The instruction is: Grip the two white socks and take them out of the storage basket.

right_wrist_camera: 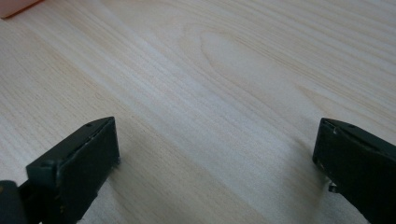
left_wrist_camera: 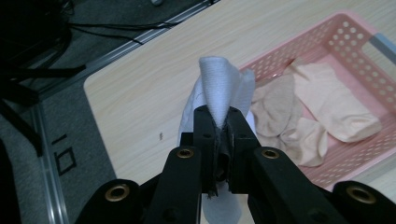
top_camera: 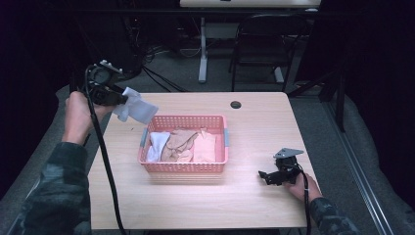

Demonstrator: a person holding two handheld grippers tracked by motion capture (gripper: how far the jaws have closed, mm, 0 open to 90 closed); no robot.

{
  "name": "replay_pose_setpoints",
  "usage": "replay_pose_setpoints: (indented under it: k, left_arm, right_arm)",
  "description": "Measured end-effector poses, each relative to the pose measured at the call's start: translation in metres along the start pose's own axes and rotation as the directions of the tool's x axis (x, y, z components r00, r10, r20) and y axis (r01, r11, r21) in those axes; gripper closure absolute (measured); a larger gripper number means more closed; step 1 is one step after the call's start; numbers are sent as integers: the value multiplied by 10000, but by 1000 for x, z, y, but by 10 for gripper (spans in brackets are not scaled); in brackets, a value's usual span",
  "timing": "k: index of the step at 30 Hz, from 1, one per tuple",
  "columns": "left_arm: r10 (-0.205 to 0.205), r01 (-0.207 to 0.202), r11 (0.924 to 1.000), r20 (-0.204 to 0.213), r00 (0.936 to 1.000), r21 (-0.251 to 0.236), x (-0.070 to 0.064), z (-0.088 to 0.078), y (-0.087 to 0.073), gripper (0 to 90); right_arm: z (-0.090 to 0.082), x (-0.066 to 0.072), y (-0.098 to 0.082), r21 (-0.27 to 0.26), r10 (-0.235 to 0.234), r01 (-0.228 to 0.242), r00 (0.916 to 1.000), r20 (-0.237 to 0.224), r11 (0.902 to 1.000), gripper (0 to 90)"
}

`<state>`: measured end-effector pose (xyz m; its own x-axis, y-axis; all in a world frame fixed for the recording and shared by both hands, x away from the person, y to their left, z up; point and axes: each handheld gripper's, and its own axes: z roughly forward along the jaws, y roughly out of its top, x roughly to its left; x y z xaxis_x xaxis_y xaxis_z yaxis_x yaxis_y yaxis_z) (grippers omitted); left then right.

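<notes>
Left gripper view: left gripper (left_wrist_camera: pixel 218 122) jaws clamped on a white sock (left_wrist_camera: pixel 219 86), the pink basket (left_wrist_camera: pixel 355 35) lying ahead and right; right gripper (right_wrist_camera: pixel 215 163) jaws apart.

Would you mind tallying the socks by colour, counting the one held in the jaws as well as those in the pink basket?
White socks: 2, one held by the left gripper as the white sock, one in the pink basket as the white sock in the basket.
Tan or peach socks: a loose overlapping pile, about 3; exact number unclear.
Total: about 5.
</notes>
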<state>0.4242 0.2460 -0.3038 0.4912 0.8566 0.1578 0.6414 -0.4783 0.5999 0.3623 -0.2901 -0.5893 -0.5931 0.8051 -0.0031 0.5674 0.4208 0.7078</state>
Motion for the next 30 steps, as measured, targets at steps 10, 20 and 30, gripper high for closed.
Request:
replay_pose_setpoints:
  k: [10, 20, 30]
  left_arm:
    - [-734, 782, 9959, -977, 9925, 461, 25, 0, -24, 858]
    - [-1217, 1337, 9853, -1123, 9862, 1060, 40, 24, -50, 857]
    - [-1645, 1793, 9611, -859, 9826, 2100, 43, 73, -85, 858]
  right_arm:
    - [0, 0, 0, -17, -7, 7, 10000, -2, 10000, 0]
    - [0, 0, 0, -54, 22, -23, 10000, -27, 10000, 0]
    - [0, 0, 0, -61, 11, -11, 10000, -26, 10000, 0]
